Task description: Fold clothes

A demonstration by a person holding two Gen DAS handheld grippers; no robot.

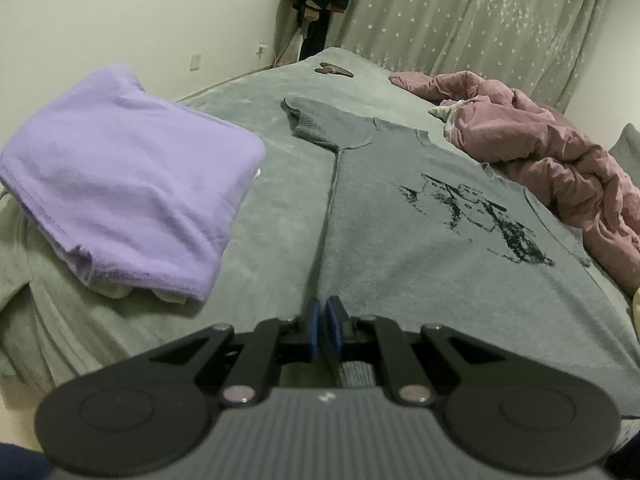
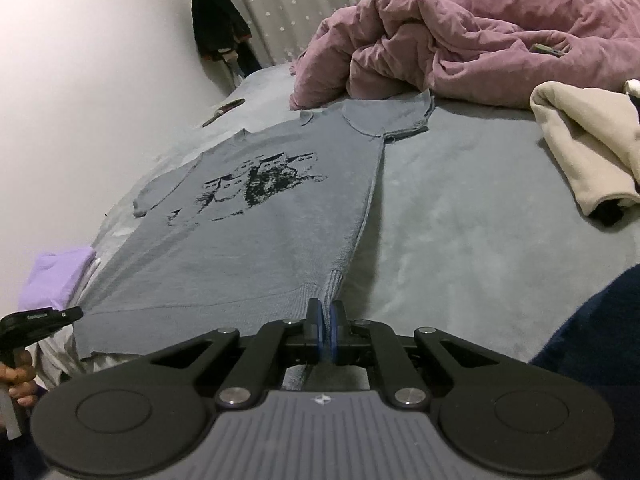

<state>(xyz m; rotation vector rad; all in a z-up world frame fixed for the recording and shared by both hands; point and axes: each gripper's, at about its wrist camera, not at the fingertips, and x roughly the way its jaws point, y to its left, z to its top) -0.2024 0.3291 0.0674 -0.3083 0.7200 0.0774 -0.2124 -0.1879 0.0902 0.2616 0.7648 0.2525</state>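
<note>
A grey knit T-shirt [image 1: 420,216] with a black print lies flat, front up, on the grey bed, neck toward the far end. My left gripper [image 1: 325,316] is shut on the shirt's lower left hem corner, ribbed knit showing between its blue pads. In the right wrist view the same grey T-shirt [image 2: 256,236] spreads leftward, and my right gripper [image 2: 326,320] is shut on its lower right hem corner. The left gripper [image 2: 40,318] shows at that view's left edge, held by a hand [image 2: 20,376].
A folded purple garment [image 1: 120,184] sits on a stack left of the shirt. A crumpled pink duvet [image 2: 460,40] fills the bed's far right. A cream garment [image 2: 588,152] lies to the right. A small dark object [image 1: 334,69] rests near the far edge. A curtain hangs behind.
</note>
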